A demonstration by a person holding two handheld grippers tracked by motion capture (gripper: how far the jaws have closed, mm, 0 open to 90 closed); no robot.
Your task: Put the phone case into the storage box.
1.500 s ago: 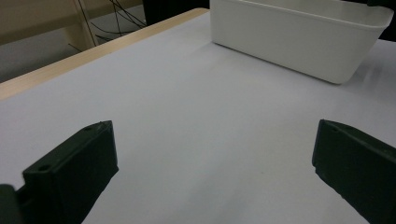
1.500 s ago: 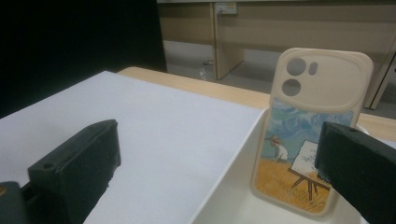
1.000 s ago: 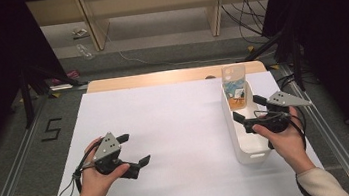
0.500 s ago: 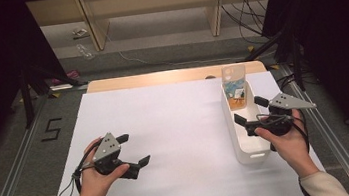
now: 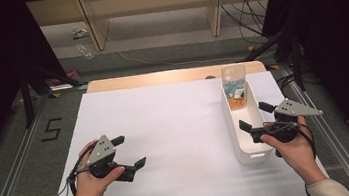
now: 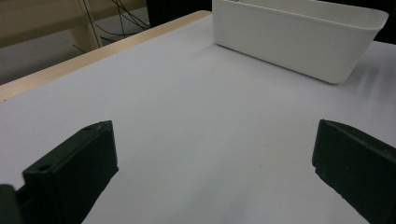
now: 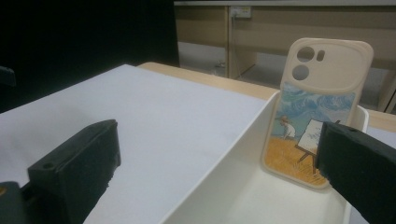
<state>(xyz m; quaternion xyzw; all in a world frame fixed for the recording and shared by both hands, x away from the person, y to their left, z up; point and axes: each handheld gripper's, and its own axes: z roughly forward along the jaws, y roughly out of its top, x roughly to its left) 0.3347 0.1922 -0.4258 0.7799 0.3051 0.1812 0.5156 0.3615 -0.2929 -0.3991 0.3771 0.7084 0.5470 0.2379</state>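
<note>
A long white bin (image 5: 246, 134) lies on the right side of the white table (image 5: 165, 124). A phone case (image 5: 235, 86) with a painted scene stands upright against the bin's far end, seen close in the right gripper view (image 7: 317, 112). My right gripper (image 5: 255, 116) hovers open over the bin's near half, one jaw over the bin and one past its right wall. My left gripper (image 5: 129, 151) stands open over bare table at the front left, nothing between its jaws. The bin (image 6: 299, 37) shows ahead in the left gripper view.
A wooden strip (image 5: 170, 76) edges the table's far side. Beyond it are shelf legs (image 5: 92, 22), loose cables (image 5: 248, 13) and floor. Metal rails (image 5: 15, 168) run along both table sides. Dark curtains close off left and right.
My right gripper has drifted slightly nearer and lower over the bin. The left gripper has held still.
</note>
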